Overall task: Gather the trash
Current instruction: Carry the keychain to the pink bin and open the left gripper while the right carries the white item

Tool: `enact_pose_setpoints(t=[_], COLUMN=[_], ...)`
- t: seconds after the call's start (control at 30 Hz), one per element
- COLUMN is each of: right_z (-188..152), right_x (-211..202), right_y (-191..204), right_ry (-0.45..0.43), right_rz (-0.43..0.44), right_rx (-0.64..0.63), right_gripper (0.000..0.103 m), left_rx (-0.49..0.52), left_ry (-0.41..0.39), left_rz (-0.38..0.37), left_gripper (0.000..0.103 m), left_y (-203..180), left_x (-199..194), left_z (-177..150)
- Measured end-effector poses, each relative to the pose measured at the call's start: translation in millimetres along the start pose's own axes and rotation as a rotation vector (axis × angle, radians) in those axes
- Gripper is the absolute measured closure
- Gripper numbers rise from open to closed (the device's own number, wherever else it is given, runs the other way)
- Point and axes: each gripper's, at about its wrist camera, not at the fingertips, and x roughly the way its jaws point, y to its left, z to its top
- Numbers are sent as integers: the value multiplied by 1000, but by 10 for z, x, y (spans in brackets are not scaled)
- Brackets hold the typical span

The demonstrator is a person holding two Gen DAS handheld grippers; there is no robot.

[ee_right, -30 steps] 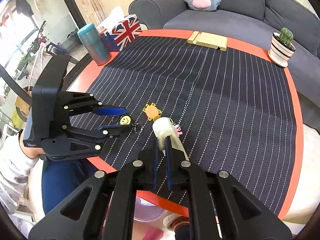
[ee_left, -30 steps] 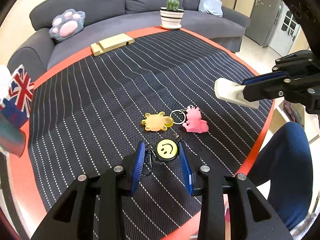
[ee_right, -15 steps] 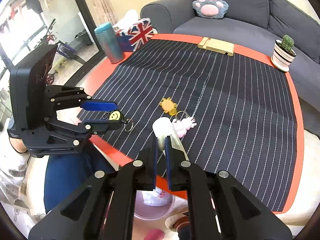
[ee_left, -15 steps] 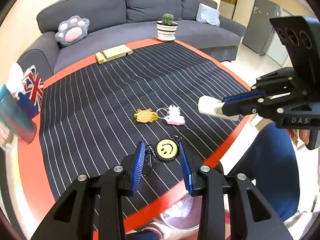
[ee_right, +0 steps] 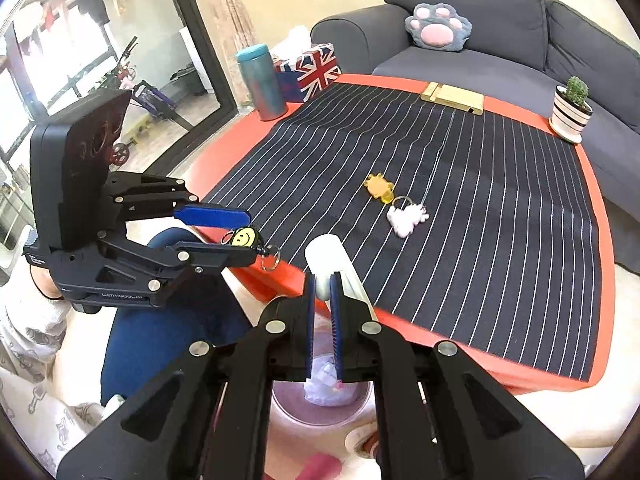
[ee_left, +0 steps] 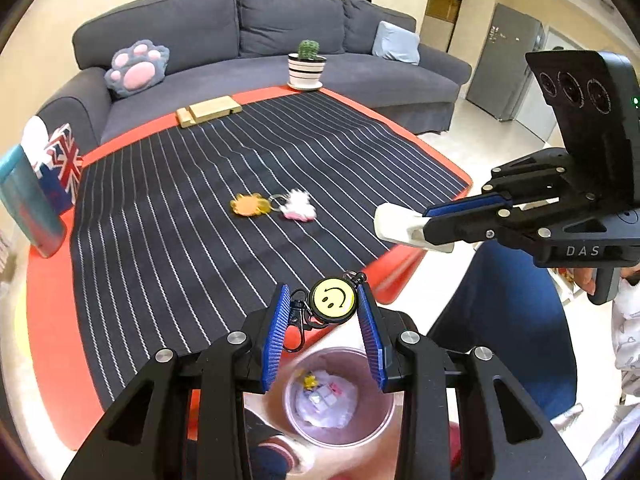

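Smiley keychain [ee_left: 333,298] is pinched in the left gripper [ee_left: 325,334], white tube [ee_right: 326,258] clamped in the right gripper [ee_right: 323,312]; released off-centre, the trash bin [ee_left: 362,426] could be missed.

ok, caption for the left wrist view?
Left gripper holds a smiley keychain above the bin; right gripper carries a white tube.

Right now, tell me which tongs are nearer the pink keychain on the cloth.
Right. The right tongs hold a white piece near the pink keychain; the left tongs are farther away.
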Motion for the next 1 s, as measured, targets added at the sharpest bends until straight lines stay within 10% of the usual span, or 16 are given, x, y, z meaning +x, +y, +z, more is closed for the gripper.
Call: enact_pose_setpoints(t=[0.6, 0.73, 1.0], right_z=[-512, -522, -537], right_x=[-20, -9, 30], right_y=[97, 99, 117], right_ry=[20, 21, 30], right_rz=[43, 46, 55], right_rx=[62, 65, 65], right_gripper=[96, 96, 96], left_rx=[-10, -16, -54], left_ry=[47, 25, 11], left_rz=[-63, -51, -32], left_gripper=[67, 16, 12], left_y=[-311, -281, -209], left_x=[145, 145, 101], left_z=[-400, -425, -440])
